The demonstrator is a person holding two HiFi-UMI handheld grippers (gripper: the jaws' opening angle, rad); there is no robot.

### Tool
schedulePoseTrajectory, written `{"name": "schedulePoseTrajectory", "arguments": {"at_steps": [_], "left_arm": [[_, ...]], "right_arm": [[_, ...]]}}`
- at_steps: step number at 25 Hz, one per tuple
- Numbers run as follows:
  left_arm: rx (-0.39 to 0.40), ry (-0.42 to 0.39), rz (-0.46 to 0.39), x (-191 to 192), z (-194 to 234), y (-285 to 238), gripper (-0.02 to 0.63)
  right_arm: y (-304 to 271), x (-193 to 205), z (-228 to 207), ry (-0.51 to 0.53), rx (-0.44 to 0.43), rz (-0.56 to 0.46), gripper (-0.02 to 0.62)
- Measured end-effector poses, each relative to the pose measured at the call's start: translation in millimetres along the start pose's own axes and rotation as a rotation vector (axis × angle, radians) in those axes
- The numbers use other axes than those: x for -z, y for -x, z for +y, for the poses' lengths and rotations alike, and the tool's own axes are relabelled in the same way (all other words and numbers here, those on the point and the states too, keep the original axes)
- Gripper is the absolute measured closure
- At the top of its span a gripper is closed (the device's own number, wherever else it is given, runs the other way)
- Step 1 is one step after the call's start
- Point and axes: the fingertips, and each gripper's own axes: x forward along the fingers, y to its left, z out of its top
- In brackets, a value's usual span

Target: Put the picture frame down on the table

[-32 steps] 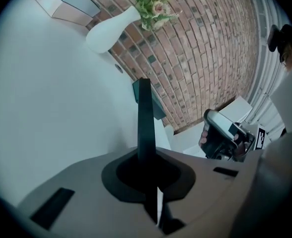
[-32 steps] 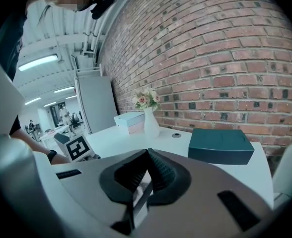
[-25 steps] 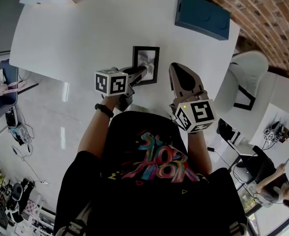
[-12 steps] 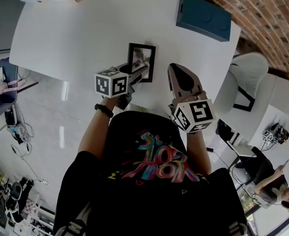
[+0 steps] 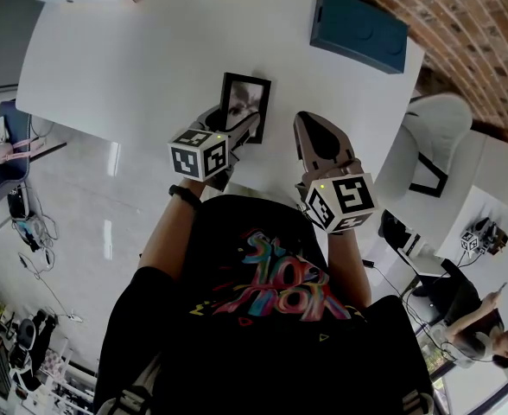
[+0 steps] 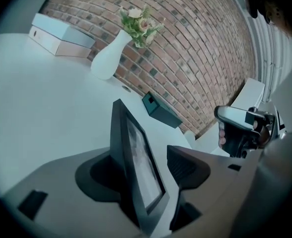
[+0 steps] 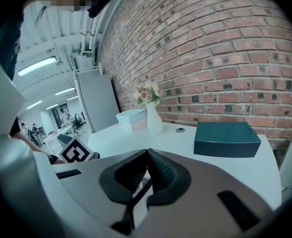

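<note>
The picture frame (image 6: pixel 136 148) is pinched upright by the left gripper (image 6: pixel 146 171), its lower edge hidden; the right gripper (image 7: pixel 147 165) is pressed together.

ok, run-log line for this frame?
left gripper: shut on picture frame | picture frame: upright, not yet flat on table | right gripper: shut, empty

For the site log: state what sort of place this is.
Probably an open-plan office or studio: a bare brick wall, a white table with a vase of flowers on it, and strip ceiling lights in the background.
</note>
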Motion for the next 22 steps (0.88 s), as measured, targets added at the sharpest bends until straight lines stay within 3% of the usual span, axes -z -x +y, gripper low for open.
{"name": "schedulePoseTrajectory", "arguments": {"at_steps": [5, 14, 22], "left_arm": [[-0.064, -0.005, -0.060, -7, 10, 6, 0.304], [-0.178, -0.011, -0.086, -7, 29, 18, 0.296], [-0.166, -0.030, -0.104, -14, 26, 28, 0.295]], "right_arm": [[-1, 1, -1, -0.008, -0.003, 0.004, 0.577], [-1, 2, 1, -0.007, -0.011, 0.004, 0.577], [1, 2, 6, 0.001, -0.014, 0.004, 0.577]]}}
